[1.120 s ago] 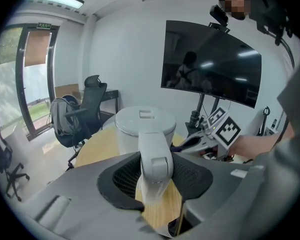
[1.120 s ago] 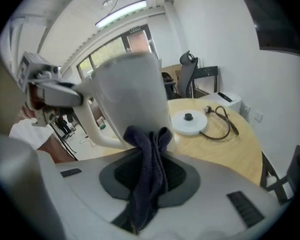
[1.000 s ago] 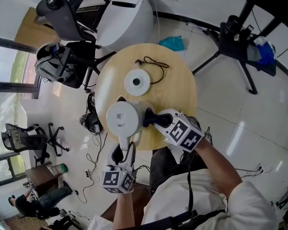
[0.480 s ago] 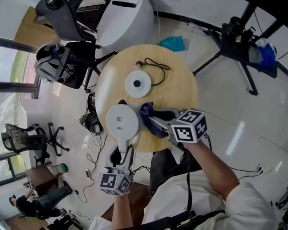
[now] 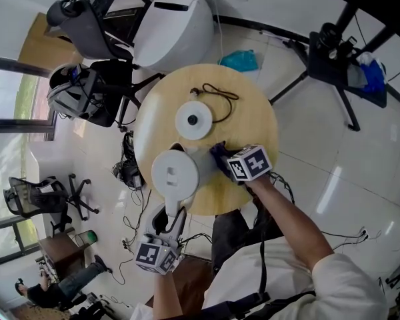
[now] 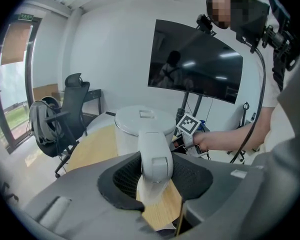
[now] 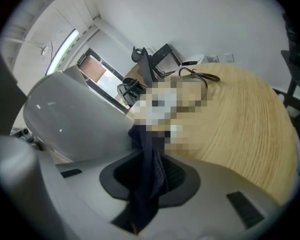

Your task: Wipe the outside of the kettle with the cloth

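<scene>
The white kettle (image 5: 175, 172) stands on the near left part of the round wooden table (image 5: 253, 122). Its handle (image 6: 155, 156) points toward me and sits between the jaws of my left gripper (image 5: 171, 213), which is shut on it. My right gripper (image 5: 219, 153) is low at the kettle's right side, shut on a dark blue cloth (image 7: 147, 171). The cloth (image 5: 218, 153) hangs from between the jaws. In the right gripper view the kettle wall (image 7: 65, 119) fills the left side, close beside the cloth. Whether cloth and kettle touch is hidden.
The kettle's round white base (image 5: 194, 120) with its black cord (image 5: 217, 95) lies at the table's middle. A big white rounded seat (image 5: 173, 25) and office chairs (image 5: 87, 92) stand beyond the table. A black tripod (image 5: 333, 65) is at the right, a teal bag (image 5: 240, 60) on the floor.
My right gripper has dropped down along the kettle's right side with the cloth and rolled, so its marker cube now sits lower and smaller. The left gripper and kettle stay put.
</scene>
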`<state>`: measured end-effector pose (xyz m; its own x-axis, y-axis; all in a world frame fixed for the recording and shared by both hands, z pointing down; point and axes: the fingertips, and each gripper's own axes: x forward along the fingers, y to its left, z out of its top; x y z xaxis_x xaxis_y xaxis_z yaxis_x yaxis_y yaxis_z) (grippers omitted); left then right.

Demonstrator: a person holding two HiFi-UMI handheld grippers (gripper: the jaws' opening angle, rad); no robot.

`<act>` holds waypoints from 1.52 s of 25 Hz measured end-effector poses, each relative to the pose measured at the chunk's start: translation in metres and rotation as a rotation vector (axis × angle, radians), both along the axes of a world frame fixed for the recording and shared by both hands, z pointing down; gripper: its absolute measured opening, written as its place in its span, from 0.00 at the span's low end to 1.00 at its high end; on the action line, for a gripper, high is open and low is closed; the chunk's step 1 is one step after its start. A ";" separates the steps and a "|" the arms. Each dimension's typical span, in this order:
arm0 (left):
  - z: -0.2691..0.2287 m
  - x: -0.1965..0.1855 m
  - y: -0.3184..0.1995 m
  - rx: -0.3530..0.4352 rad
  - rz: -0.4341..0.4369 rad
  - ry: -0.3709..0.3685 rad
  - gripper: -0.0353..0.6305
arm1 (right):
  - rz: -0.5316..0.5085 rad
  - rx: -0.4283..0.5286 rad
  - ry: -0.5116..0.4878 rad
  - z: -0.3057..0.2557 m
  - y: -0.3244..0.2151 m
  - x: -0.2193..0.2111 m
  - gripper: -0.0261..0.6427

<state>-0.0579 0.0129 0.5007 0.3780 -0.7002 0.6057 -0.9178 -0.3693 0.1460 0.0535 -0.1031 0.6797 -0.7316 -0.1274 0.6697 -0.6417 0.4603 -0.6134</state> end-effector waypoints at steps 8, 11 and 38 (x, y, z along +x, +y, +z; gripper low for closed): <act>0.001 -0.007 -0.007 -0.019 0.133 -0.012 0.31 | 0.051 -0.055 -0.200 -0.036 -0.011 -0.006 0.16; 0.001 -0.008 -0.007 -0.023 0.163 -0.010 0.31 | 0.044 -0.005 -0.357 -0.103 -0.013 -0.010 0.16; 0.008 -0.031 -0.007 -0.170 0.519 -0.094 0.31 | -0.291 -0.144 -0.258 -0.009 -0.030 -0.027 0.16</act>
<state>-0.0889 0.0057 0.5092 0.5866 -0.3256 0.7416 -0.6332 -0.7553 0.1693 0.0263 -0.1329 0.6711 -0.8692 0.1912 0.4559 -0.3146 0.4975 -0.8084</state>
